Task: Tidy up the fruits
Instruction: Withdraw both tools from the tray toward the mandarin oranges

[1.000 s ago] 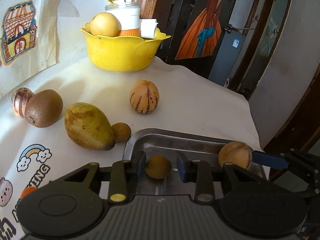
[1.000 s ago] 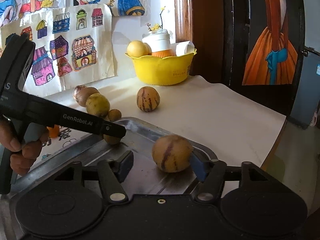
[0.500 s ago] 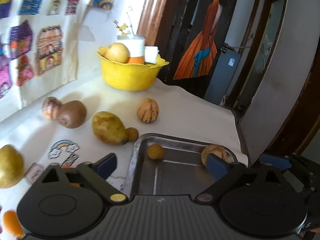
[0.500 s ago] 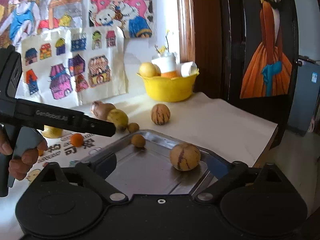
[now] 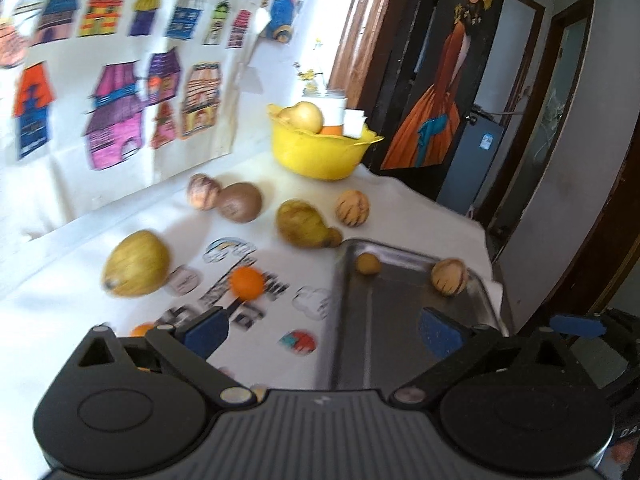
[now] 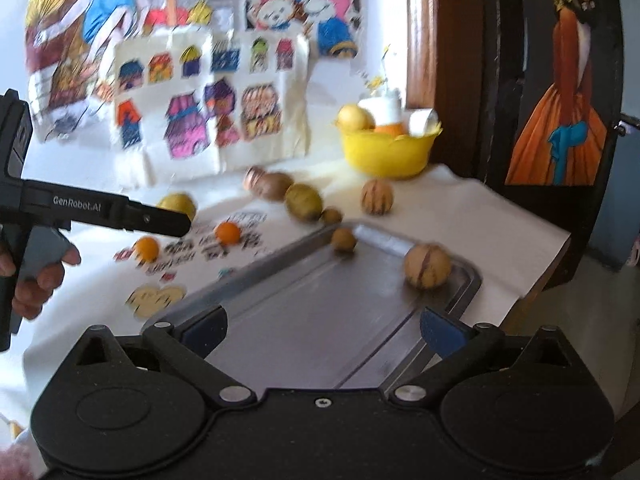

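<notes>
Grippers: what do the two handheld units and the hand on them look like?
Both are matte black, with ribbed housing, round pivot discs, silver screws and blue finger pads. The left gripper, seen side-on, carries white "GenRobot.AI" lettering and a grey trigger under a bare hand. The right gripper matches.

The left gripper (image 5: 322,330) fills the bottom of its own wrist view, its two blue-padded fingers (image 5: 204,330) spread wide apart with nothing between them. In the right wrist view it reaches in from the left edge as a black bar, gripped by the person's left hand (image 6: 38,276) at the lower left. The right gripper (image 6: 322,330) sits along the bottom of its frame, jaws likewise wide and empty.
</notes>
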Action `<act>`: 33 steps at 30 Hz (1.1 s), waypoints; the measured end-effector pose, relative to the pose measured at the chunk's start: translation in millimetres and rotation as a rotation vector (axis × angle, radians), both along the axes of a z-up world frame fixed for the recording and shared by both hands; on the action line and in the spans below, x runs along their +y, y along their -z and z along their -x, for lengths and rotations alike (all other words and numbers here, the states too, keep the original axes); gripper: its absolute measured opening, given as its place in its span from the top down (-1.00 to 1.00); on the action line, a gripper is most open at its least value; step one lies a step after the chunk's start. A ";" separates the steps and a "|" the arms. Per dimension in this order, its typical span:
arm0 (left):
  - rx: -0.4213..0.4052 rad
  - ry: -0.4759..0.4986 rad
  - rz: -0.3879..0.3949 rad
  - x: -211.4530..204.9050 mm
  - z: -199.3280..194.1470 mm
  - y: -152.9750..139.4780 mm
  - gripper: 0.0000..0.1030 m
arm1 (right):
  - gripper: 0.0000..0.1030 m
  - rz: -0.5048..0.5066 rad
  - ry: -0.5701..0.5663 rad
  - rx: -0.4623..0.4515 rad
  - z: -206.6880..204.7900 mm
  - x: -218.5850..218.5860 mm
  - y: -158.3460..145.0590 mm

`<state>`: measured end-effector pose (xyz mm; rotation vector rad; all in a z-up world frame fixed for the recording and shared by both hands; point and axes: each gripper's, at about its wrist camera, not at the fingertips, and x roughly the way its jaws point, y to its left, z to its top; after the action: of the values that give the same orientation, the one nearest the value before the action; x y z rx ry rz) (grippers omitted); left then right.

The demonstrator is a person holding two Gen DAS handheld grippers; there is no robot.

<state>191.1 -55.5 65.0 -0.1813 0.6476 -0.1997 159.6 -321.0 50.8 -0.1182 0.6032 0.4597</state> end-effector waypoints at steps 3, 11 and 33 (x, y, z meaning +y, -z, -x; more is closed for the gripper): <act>0.010 -0.019 -0.015 14.8 13.9 4.0 -0.99 | -0.99 0.023 -0.018 0.034 11.5 8.2 1.6; 0.085 -0.037 -0.029 54.1 45.1 22.5 -0.99 | -0.99 0.049 -0.079 0.136 35.2 32.6 6.7; 0.099 -0.065 -0.059 144.1 58.4 28.5 -0.99 | -0.99 0.213 -0.328 0.081 25.6 156.4 16.7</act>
<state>132.8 88.7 36.5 -0.1562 0.7439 -0.1096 134.0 -164.6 34.1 -0.4075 0.7152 0.7193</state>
